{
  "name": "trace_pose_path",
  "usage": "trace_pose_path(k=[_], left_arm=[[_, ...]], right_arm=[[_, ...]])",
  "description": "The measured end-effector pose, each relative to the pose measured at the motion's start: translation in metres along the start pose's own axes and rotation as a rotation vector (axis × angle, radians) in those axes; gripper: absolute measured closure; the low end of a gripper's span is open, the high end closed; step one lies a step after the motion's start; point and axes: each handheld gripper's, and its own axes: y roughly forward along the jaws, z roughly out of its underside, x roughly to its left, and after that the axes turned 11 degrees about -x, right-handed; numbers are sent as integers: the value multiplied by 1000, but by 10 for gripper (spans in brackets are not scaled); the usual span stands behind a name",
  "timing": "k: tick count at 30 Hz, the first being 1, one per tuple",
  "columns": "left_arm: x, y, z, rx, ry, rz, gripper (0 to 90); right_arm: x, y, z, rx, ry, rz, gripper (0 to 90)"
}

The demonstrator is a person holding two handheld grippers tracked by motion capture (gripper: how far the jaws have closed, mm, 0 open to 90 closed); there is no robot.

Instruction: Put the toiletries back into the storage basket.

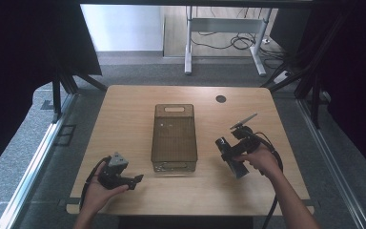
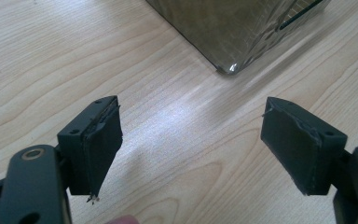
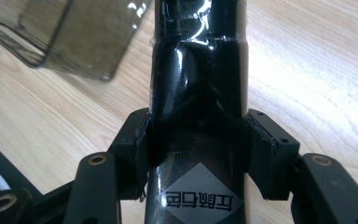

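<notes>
Gripping a glossy black bottle across its smooth round body, both pads of the right gripper pressing against its sides, jaws standing fairly wide around it. Showing a grey diamond-shaped label with dark characters low on the bottle, and crinkled clear film wrapping its upper part near the top of the frame. Appearing in the high view right of centre, bottle lying slanted across the right gripper, base end pointing toward the lower right and sitting above the table.

Standing just left of it in that view, a translucent smoky-brown plastic bin, rectangular, thin-walled, with rounded corners and a slot handle cut into its far end. Showing again as a tinted rounded corner at the upper left of the right gripper view and at the top of the left gripper view.

Resting low at the lower left of the high view, the left gripper, matte black with a grey three-cornered plate on top. Gaping wide in its own view, left gripper holding nothing, its flat rubbery pads frayed at the edges.

Lying beneath everything, a pale wooden table with wavy grain and a small dark round hole near its far right corner.
</notes>
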Motion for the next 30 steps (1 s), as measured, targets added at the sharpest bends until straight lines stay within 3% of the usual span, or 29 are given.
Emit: trace_pose_path(k=[12,16,30], left_arm=[[0,0,0,1,6,5,209],[-1,0,0,2,9,5,209],[-1,2,0,9,13,10,209]], right_arm=[[17,-3,-23,-28,-14,-28,457],[21,-6,-31,-51,8,-45,458],[34,-9,-53,-39,8,-40,458]])
